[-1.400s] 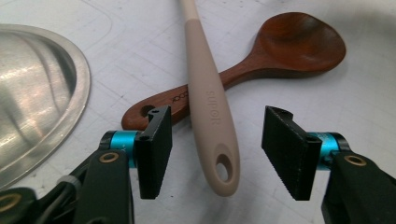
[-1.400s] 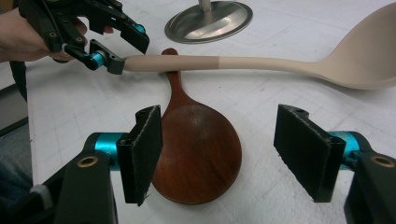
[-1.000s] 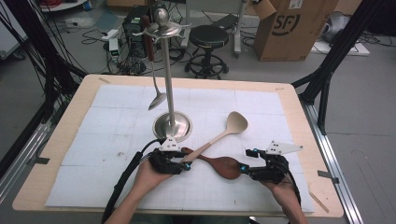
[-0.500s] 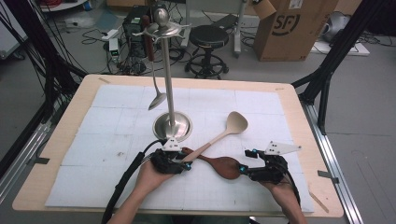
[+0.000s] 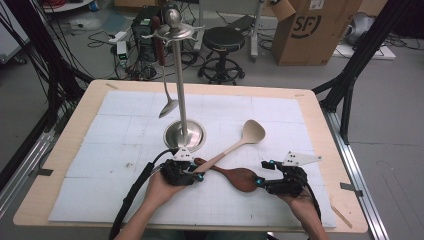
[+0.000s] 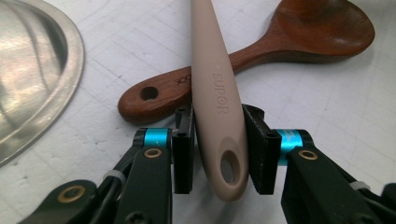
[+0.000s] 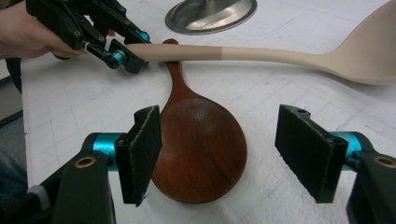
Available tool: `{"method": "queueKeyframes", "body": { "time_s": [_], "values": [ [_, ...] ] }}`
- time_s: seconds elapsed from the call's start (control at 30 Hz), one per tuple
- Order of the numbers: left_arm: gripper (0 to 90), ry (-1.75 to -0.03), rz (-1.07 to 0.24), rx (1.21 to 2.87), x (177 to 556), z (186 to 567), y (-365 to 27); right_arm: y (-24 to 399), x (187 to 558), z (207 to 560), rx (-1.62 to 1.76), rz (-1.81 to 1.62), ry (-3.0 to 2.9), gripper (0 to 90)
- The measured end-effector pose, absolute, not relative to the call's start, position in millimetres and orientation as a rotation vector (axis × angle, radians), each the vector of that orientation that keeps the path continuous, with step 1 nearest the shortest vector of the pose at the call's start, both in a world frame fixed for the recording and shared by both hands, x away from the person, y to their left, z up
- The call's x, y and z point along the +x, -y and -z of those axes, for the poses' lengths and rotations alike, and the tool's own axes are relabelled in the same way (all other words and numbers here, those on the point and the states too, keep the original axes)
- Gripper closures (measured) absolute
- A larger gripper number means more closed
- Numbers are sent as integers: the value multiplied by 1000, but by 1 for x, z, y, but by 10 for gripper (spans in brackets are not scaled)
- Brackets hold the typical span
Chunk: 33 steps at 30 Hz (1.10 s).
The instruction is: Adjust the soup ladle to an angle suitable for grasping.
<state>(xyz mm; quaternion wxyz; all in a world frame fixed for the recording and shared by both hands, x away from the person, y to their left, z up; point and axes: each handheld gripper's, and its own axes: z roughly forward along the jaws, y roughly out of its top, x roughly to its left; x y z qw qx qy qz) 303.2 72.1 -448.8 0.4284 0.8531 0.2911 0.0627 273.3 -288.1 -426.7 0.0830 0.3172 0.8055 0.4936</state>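
My left gripper [image 6: 218, 149] has just been closing its jaws around the handle end of the beige spoon [image 6: 215, 93]. The handle lies between the two pads; the left pad touches it, but at the right pad I cannot tell if there is contact. Under this handle, just ahead of the jaws, the brown wooden spoon [image 7: 198, 144] crosses. Its bowl lies flat on the counter [image 5: 300, 105] between the wide jaws of my right gripper [image 7: 224, 154], which do not touch it.
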Motion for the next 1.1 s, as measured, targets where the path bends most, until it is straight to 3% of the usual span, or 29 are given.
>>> {"method": "queueKeyframes", "body": {
  "time_s": [1.1],
  "values": [
    [680, -682, -101, 2142, 298, 430, -106, 283, 272, 429, 946, -1480, -2420, 308]
  ]
}}
